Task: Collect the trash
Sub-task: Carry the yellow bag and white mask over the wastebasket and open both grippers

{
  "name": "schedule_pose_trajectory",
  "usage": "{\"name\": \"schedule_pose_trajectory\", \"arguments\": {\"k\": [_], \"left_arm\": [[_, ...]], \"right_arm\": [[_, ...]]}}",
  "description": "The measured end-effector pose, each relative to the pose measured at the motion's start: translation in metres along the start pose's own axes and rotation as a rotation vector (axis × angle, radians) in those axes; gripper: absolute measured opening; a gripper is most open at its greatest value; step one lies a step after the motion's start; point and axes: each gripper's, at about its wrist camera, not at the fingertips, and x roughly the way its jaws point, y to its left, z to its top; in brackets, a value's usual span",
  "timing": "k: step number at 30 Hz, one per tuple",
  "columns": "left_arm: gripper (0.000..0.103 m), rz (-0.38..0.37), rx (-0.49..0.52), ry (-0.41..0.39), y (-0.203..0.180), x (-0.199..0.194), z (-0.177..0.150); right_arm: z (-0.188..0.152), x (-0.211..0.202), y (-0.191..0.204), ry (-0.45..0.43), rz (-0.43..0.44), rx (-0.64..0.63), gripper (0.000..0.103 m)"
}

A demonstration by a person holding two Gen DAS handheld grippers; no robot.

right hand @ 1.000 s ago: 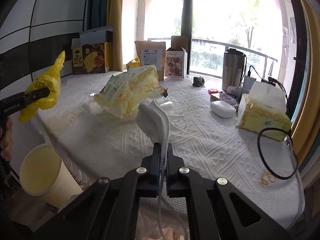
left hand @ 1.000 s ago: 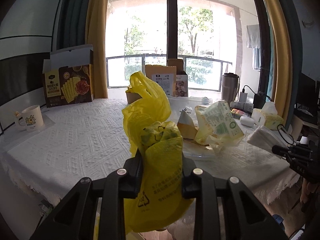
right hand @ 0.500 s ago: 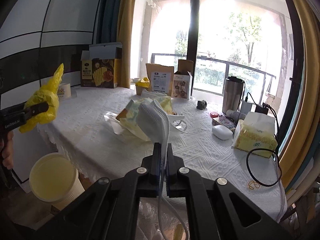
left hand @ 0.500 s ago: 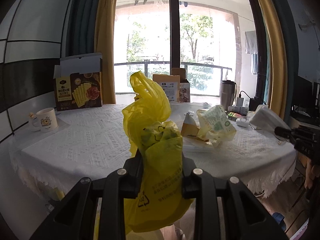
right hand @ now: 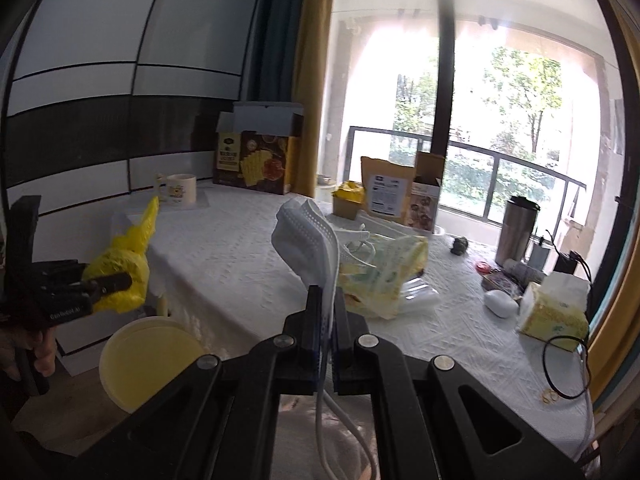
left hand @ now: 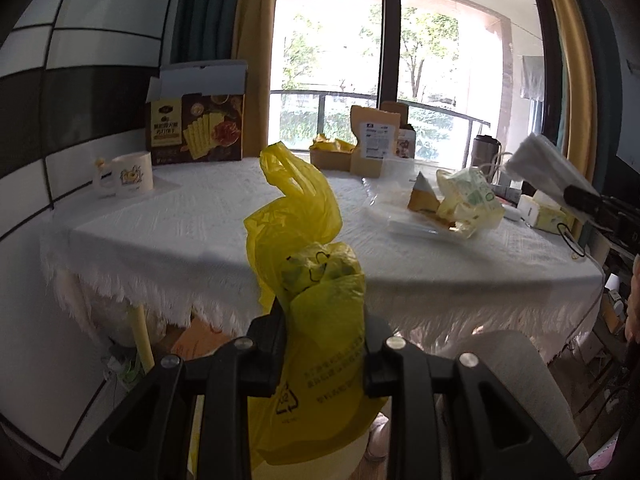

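My left gripper [left hand: 324, 344] is shut on a crumpled yellow plastic bag [left hand: 312, 304], held off the table's near edge; it also shows in the right wrist view [right hand: 120, 272], above a round pale-yellow bin [right hand: 150, 360] on the floor. My right gripper [right hand: 325, 320] is shut on a white face mask [right hand: 310, 240] whose ear loops hang down; the mask shows at the right in the left wrist view [left hand: 540, 164]. A yellow-green wrapper [right hand: 384, 272] and clear plastic lie on the white tablecloth [right hand: 240, 264].
On the table stand a mug [left hand: 126, 174], a dark snack box [left hand: 196, 124], a brown pouch [right hand: 386, 192], a small carton [right hand: 348, 200], a steel tumbler [right hand: 516, 230], a tissue pack [right hand: 554, 310] and a black cable loop [right hand: 568, 368]. A grey chair back [left hand: 512, 380] is below right.
Both grippers have pulled back and away from the table with the bag and mask still held. The table edge and floor now show, and the bin sits closer under the left gripper.
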Motion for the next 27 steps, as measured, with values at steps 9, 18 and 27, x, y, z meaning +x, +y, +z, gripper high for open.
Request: {"name": "schedule_pose_trajectory", "arguments": {"k": [9, 18, 27], "left_arm": [[0.028, 0.034, -0.059, 0.084, 0.032, 0.009, -0.027], [0.029, 0.049, -0.135, 0.198, 0.055, 0.035, -0.059], [0.064, 0.062, -0.199, 0.252, 0.066, 0.056, -0.078]], "right_arm": [[0.008, 0.028, 0.052, 0.022, 0.104, -0.042, 0.004], [-0.006, 0.065, 0.092, 0.086, 0.214, -0.073, 0.004], [-0.023, 0.102, 0.121, 0.146, 0.301, -0.087, 0.004]]}}
